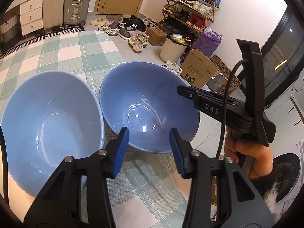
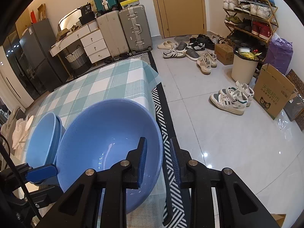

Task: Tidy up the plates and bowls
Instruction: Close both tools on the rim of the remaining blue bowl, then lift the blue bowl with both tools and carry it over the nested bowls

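Left fingers: left gripper (image 1: 150, 140) spread wide, blue pads (image 1: 119, 152) holding nothing; tips hover just above near rim of the right bowl (image 1: 146, 102), no contact seen.
Right fingers: right gripper (image 2: 157, 161) part open, straddling right rim of the right bowl (image 2: 106, 144): one blue pad (image 2: 142, 163) inside bowl, other outside over the rug. Pads not pressed on the wall; gap shows on both sides.
Right gripper, left-cam view: right gripper (image 1: 182, 92) comes in from the right at the bowl's far-right rim, held by the right hand (image 1: 250, 153); black cable (image 1: 226, 104) hangs along it.
Left gripper, right-cam view: one blue pad (image 2: 42, 172) pokes in at lower left, by the left bowl.
Right bowl: blue, upright, near tabletop's right edge; glossy inside, nothing in it.
Left bowl: left bowl (image 1: 49, 129) blue, upright, nothing in it, just beside right bowl, rims touching or nearly so, can't tell which. In right cam the left bowl (image 2: 41, 138) sits partly behind right bowl.
Tabletop: tabletop (image 1: 62, 53) covered w/ green-white check cloth; both bowls on it.
Floor: striped rug (image 2: 163, 102) along tabletop's edge, pale tiles beyond.
Bkgd: shoe rack (image 2: 250, 13), loose shoes, bin (image 2: 243, 68), cardboard box (image 2: 273, 91), suitcases (image 2: 123, 30), door (image 2: 182, 7).
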Motion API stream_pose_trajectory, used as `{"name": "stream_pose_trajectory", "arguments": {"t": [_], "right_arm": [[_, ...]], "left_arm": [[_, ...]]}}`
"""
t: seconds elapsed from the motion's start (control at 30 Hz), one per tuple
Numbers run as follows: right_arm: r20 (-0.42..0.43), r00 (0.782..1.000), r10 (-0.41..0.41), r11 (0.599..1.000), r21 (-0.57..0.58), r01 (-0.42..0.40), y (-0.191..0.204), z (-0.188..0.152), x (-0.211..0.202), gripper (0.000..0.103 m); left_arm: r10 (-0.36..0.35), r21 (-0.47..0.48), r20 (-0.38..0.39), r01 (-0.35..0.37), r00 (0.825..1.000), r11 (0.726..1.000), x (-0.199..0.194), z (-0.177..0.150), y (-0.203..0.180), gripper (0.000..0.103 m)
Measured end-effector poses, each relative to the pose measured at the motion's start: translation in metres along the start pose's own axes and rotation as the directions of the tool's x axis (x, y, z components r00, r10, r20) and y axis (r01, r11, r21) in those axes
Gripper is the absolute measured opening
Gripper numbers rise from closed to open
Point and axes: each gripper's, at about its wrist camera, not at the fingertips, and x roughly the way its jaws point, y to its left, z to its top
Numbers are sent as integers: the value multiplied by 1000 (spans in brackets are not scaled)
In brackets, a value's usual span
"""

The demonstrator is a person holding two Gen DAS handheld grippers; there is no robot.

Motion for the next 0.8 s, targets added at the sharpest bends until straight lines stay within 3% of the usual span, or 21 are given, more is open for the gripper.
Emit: {"name": "stream_pose_trajectory", "arguments": {"t": [0.13, 0.37, 0.8], "right_arm": [[4, 1000, 5, 1000, -9, -5, 1, 0, 2, 22], [11, 1000, -10, 999, -32, 10, 5, -3, 3, 18], [12, 999, -30, 998, -53, 30, 7, -8, 0, 14]], "left_arm": [[-8, 9, -15, 8, 1000, 1000, 5, 0, -1, 25], [-14, 21, -23, 15, 1000, 1000, 11, -2, -1, 16], [3, 61, -27, -2, 1000, 998, 17, -4, -5, 13]]}}
